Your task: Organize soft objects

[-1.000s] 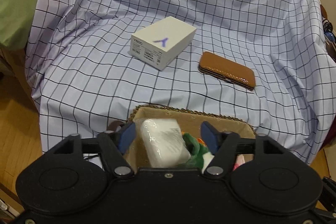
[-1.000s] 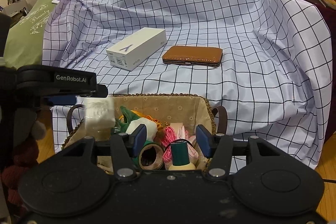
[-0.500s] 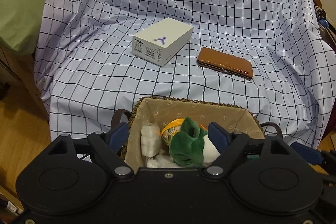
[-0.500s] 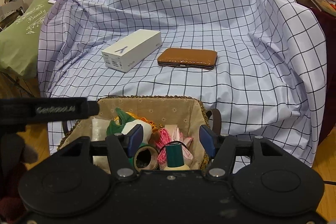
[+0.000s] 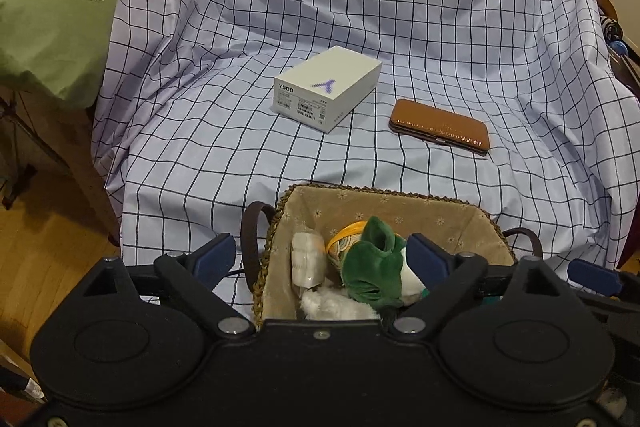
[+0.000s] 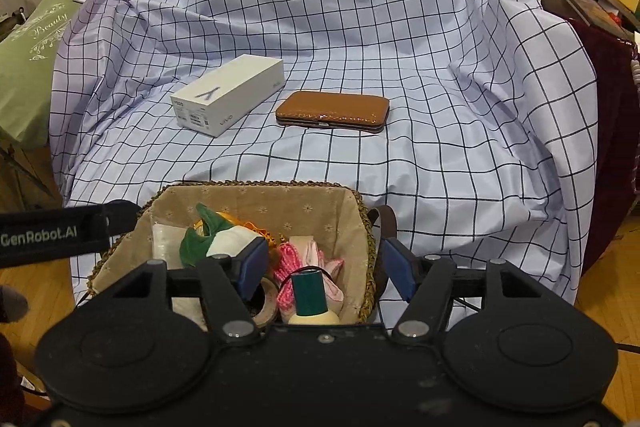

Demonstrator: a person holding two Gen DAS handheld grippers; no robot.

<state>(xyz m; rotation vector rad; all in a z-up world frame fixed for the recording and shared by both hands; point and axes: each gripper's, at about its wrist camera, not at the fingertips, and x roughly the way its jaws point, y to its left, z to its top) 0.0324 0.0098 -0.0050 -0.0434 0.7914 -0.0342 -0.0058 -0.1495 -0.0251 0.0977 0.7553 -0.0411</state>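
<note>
Both tools hang over the woven, fabric-lined basket [image 5: 472, 223], and nothing is gripped: the left gripper [image 5: 322, 259] and the right gripper [image 6: 322, 267] both stand spread wide. The soft things lie in the basket below the fingers: a green plush toy [image 5: 372, 267] and a clear-wrapped white packet [image 5: 306, 259]. This looks like a pause between placements; the next move probably calls for picking a fresh target. Only the right view shows the pink cord bundle [image 6: 290, 273] and the green-capped bottle [image 6: 312, 293].

White box [image 5: 326, 89]: "Y500" on end label, purple Y logo on top, "vivo" on side in right wrist view. Green bag [image 5: 52, 7]: "Beauty" w/ floral print. Left gripper [image 6: 52, 235] arm: "GenRobot.AI".
</note>
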